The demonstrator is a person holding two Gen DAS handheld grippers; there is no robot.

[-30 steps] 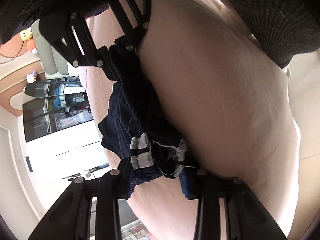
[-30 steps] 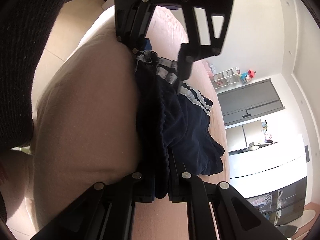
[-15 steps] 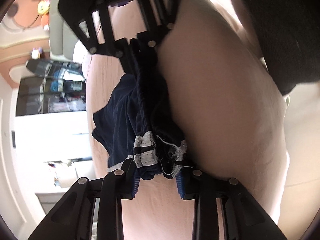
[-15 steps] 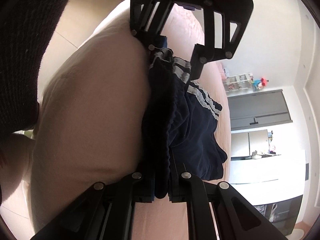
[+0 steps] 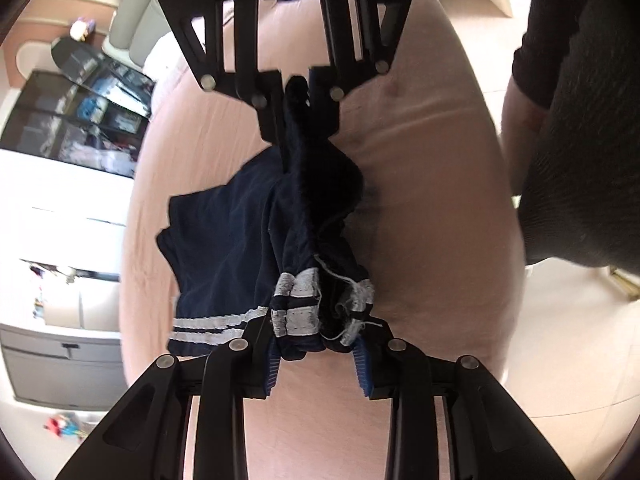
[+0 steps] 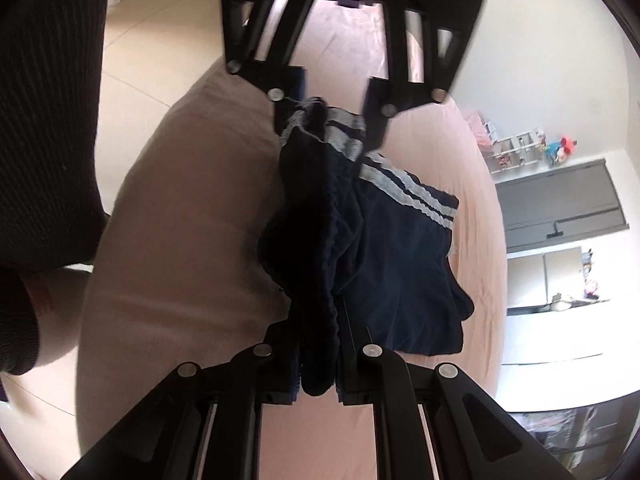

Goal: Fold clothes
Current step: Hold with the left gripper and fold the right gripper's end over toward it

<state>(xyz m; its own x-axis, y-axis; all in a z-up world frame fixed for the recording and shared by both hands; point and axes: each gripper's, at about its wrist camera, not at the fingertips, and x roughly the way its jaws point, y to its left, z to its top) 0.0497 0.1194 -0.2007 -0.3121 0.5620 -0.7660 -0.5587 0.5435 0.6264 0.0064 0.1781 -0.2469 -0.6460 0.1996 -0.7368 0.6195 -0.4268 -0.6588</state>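
The pink bed (image 5: 420, 184) filled the middle of both views with bare sheet all round, its near edge curving down the right of the left-wrist frame beside a dark sleeve (image 5: 580, 120). The navy shorts (image 5: 240, 240) hung bunched in mid-frame, half raised off it. Left claw (image 5: 318, 350) was clamped on the striped waistband end after its jaws eased slightly wider, right claw (image 6: 318, 376) pinched nearly closed on the other end; looked like the lift-and-spread step, next calling for pulling the ends apart and laying flat.
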